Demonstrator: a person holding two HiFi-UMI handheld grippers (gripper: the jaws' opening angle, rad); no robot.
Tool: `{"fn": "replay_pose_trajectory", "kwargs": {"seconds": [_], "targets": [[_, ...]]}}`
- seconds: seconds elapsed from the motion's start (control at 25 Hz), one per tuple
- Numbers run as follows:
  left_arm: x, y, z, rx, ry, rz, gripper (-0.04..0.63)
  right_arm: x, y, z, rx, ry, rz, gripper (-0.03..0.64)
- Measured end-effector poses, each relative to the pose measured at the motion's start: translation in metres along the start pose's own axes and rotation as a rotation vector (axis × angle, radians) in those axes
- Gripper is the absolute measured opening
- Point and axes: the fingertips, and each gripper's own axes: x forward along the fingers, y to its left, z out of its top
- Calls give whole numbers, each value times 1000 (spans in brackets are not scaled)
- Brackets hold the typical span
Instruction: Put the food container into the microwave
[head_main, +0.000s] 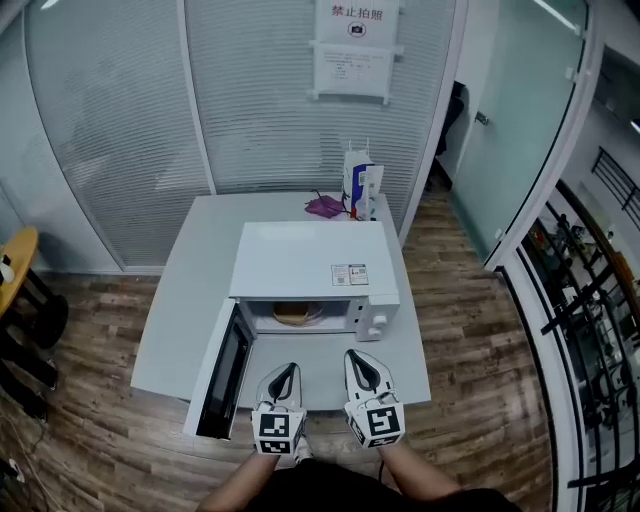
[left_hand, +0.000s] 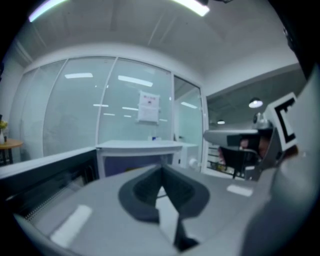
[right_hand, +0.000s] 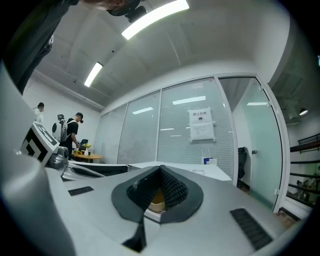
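Note:
A white microwave stands on the pale table, its door swung open to the left. A tan food container rests inside the cavity. Both grippers hover by the table's front edge, facing the opening and apart from it. My left gripper is shut with nothing in it. My right gripper is shut too, also empty. In the right gripper view the container shows through the gap under the closed tips. The left gripper view shows shut jaws before the microwave.
A blue and white bag and a purple item sit at the table's back edge. Glass partitions with a posted sign close off the rear. A round wooden table stands far left. A person stands in the distance.

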Motion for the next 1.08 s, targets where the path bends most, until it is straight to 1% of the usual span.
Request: {"fn": "replay_pose_trajectory", "kwargs": {"seconds": [0.2,0.4,0.52,0.6,0.8,1.08], "targets": [[-5,-3,7,22,-5,-18,5,-7,3,7,-21,6,-12,8],[-10,-3,10,10,-11,-21,5,-13,6,10,-28,13,-18,7],[-13,2,11,-21,2,-13,5,-16,7,11,-27,11,-20,8],[-15,6,16,-33,-4,-3,5,-18,8,11,-27,15,-22,6],[-17,12,20,-38,-14,16,5,-21,8,6,-32,36,-28,6],[-6,15,20,-21,-9,18,5,-15,3,13,-45,14,-30,8]]}}
